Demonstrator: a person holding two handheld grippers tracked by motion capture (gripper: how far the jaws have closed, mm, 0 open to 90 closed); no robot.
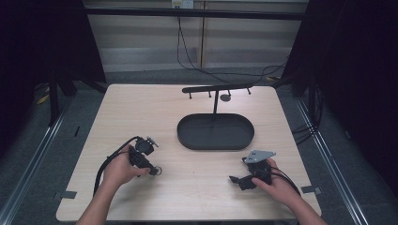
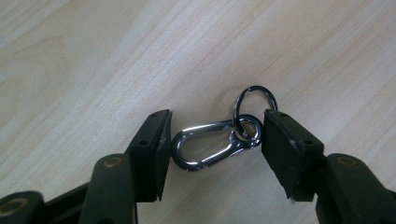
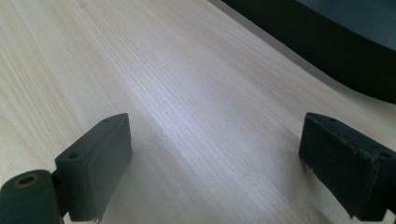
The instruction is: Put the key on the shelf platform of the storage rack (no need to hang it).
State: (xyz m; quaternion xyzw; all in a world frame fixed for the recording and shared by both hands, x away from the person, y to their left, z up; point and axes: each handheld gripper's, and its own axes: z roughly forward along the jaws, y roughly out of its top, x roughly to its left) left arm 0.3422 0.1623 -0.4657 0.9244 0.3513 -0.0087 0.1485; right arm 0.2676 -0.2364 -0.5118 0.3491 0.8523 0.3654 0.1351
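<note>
The left gripper [image 2: 215, 140] lay low over the table [image 1: 187, 192], jaws spread around a clip [image 2: 212, 144]; the right gripper [image 3: 215, 154] hovered, jaws spread and holding nothing.

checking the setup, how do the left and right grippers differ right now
The left gripper has a silver carabiner lying between its jaws, which stand close at either end of it; the right gripper has bare table between its jaws. The right gripper's jaws are spread wider. Both are open and low over the table.
</note>
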